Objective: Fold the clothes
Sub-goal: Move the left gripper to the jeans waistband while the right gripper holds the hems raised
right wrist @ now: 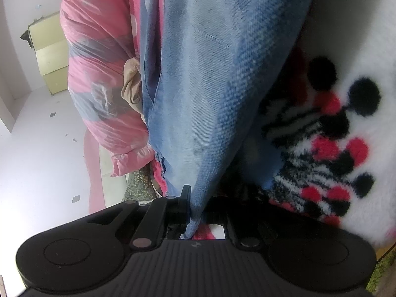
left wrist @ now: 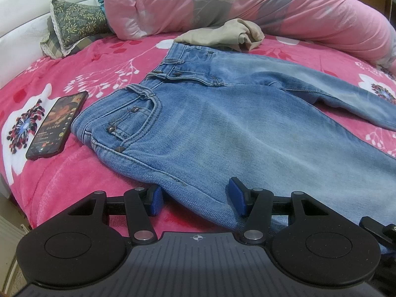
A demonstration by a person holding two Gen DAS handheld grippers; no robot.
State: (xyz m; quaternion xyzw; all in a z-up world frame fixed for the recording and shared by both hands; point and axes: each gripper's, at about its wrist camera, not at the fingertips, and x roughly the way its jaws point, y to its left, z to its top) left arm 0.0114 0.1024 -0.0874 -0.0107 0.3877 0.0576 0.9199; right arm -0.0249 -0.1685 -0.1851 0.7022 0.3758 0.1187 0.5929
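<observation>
Blue jeans (left wrist: 222,113) lie flat on the pink floral blanket (left wrist: 81,173) of the bed, a phone (left wrist: 57,126) beside the waistband. Left gripper (left wrist: 196,194) fingers spread, straddling the near denim edge. Right gripper (right wrist: 195,205) fingers pinch a jeans fold (right wrist: 198,99).

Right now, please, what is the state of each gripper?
Left gripper: open, its pads on either side of the jeans edge, not pressing.
Right gripper: shut on the jeans.

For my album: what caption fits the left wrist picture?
Open left tongs straddle the edge of blue jeans on a pink bed, phone alongside.
</observation>
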